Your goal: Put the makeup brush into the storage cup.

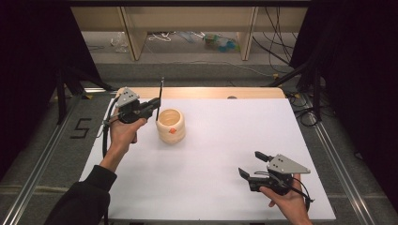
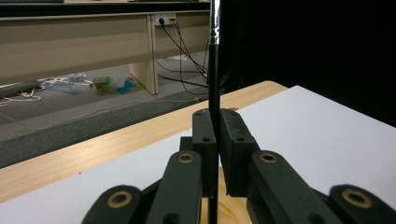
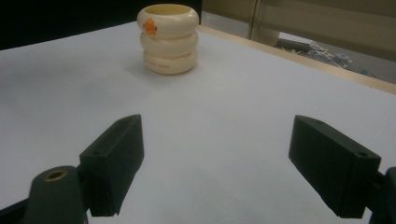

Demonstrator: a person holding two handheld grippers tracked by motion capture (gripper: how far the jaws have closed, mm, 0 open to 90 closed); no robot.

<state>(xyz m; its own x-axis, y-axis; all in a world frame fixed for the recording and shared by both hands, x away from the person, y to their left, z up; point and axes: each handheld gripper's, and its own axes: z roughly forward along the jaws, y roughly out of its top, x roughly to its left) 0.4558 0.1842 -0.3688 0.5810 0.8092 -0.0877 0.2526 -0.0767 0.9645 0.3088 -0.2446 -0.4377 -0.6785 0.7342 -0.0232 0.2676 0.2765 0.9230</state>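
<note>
My left gripper [image 1: 155, 106] clenches the thin, stiff, light brush [image 2: 214, 84] mid-handle just left of the cream holder [image 1: 171, 125], likely slippery; right gripper [image 1: 250, 165] released.

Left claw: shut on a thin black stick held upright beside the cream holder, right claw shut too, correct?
Not quite. The right claw is open, nothing between its jaws, as the right gripper view shows. The left claw is shut on the black stick, upright beside the cream holder.
</note>
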